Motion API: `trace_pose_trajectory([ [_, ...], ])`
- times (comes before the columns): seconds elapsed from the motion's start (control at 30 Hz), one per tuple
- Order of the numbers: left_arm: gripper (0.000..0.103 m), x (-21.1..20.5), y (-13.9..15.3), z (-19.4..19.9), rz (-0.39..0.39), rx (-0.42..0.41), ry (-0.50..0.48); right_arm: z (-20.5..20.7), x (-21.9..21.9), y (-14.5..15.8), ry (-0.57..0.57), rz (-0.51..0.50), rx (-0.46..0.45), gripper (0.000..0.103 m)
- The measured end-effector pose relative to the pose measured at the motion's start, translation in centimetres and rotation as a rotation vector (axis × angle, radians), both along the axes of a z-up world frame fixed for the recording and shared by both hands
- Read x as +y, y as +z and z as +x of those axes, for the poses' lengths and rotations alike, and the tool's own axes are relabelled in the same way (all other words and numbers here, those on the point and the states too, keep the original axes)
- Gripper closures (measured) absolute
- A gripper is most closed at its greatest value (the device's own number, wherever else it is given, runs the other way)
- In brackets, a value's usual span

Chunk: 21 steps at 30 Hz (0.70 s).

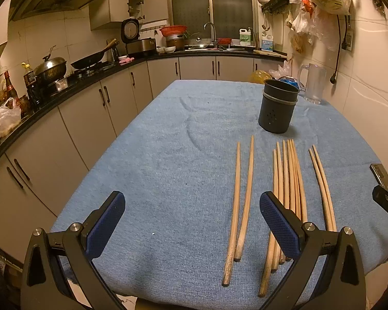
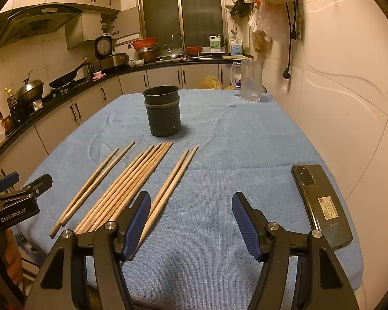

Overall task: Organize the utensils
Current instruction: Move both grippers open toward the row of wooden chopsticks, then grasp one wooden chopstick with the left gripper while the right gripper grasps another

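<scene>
**On the blue cloth, chopsticks wait and nothing is gripped yet**

Across the blue towel (image 2: pixel 219 134) covering the table, we see wooden chopsticks laid in three loose groups: a left pair (image 1: pixel 239 206), a middle bundle (image 1: pixel 288 188) and a right pair (image 2: pixel 173 188), all lying flat with their tips toward the dark holder cup (image 2: pixel 163 111). The cup stands upright just beyond those tips and looks empty from here.

We judge the task to be at its very start: no chopstick is in the cup and none is lifted. Our left gripper (image 1: pixel 191 222) hangs with its fingers spread wide over bare cloth, the left pair lying between them but below and untouched. Our right gripper (image 2: pixel 191 222) is also well open, holding nothing; its left finger (image 2: pixel 138 222) sits above the thick ends of the right pair.

The next move, we think, calls for lowering one gripper over a pair, closing across the sticks near their thick ends, then tipping them upright into the cup.

A black phone (image 2: pixel 320 204) lies at the cloth's right edge and a clear jug (image 2: pixel 249 82) stands at the far corner. Beyond are kitchen counters, a wok, a sink and a tiled wall.
</scene>
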State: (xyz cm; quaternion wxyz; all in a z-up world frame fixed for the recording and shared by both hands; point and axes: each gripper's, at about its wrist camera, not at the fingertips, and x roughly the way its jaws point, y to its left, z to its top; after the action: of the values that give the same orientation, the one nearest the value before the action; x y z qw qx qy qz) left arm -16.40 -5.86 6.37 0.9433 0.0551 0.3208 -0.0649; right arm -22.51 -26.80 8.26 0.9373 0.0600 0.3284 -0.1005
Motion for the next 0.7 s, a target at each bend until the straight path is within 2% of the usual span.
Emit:
trace_pose_trajectory([
  [0.5, 0.000, 0.5, -0.2, 0.8, -0.022, 0.032, -0.012, 0.8, -0.3, -0.5, 0.012, 0.016, 0.026, 0.036],
  [0.6, 0.000, 1.1, -0.1, 1.5, -0.029, 0.051, -0.016, 1.3, -0.9, -0.4, 0.011, 0.049, 0.034, 0.040],
  [0.7, 0.003, 1.3, 0.1, 2.8, -0.039, 0.099, -0.061, 2.3, -2.1, -0.2, 0.020, 0.132, 0.060, 0.042],
])
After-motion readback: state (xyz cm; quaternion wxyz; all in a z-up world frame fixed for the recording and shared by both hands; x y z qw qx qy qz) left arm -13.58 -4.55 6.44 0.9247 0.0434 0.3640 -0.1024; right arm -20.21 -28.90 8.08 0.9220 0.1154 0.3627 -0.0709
